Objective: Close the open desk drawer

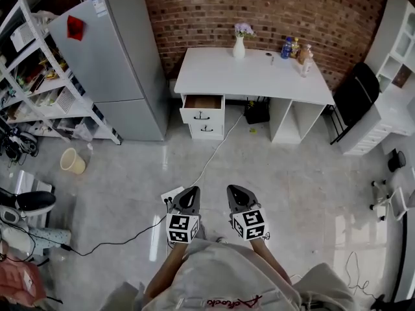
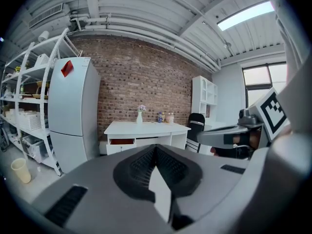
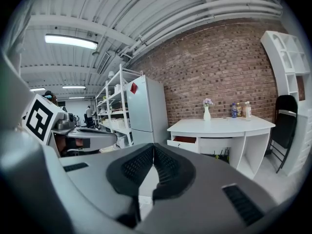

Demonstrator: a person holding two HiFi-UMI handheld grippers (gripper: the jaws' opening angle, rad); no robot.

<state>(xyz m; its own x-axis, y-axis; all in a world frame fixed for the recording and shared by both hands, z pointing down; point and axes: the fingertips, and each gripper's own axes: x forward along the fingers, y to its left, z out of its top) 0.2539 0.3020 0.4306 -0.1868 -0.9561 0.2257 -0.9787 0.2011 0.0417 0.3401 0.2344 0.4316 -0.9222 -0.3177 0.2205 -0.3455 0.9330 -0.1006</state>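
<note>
Head view, near to far. Both grippers are held side by side at lower centre, just above the person's forearms, tips pointed up-frame.

- left gripper (image 1: 192, 190): jaws pressed together, nothing between them. This is confirmed in the left gripper view, where the dark pads meet along one line.
- right gripper (image 1: 233, 190): pads likewise closed on each other, empty.
- A marker cube is seen at the rear of each: left cube (image 1: 182, 229), right cube (image 1: 250, 224).

A white power strip (image 1: 172, 195) is seen on the floor (image 1: 292, 173), just beside the left gripper's tip in the picture. A white cable (image 1: 217, 149) is run from it up-frame. Bare grey floor lies between the grippers and the furniture, so both are well apart from the drawer.

At mid left a beige bucket (image 1: 72, 161) is set on the floor near the foot of a white shelf rack (image 1: 39, 76). A grey fridge (image 1: 110, 50) with a red tag on its upper door is placed between rack and surface.

The open drawer (image 1: 203, 102) is at upper centre:
- It is the top one in the surface's left pedestal.
- It is pulled out, brown inside exposed, with a black handle on the front.
- The lower drawer (image 1: 206, 129) is shut.
- In both gripper views the open drawer is seen ahead, just above the jaw tips.

The white surface (image 1: 253, 76) is set against a brick wall (image 1: 272, 5). A white vase (image 1: 239, 44) with flowers is at its back edge and bottles (image 1: 297, 50) are grouped at back right. A black folding chair (image 1: 353, 96) is seen to its right.
</note>
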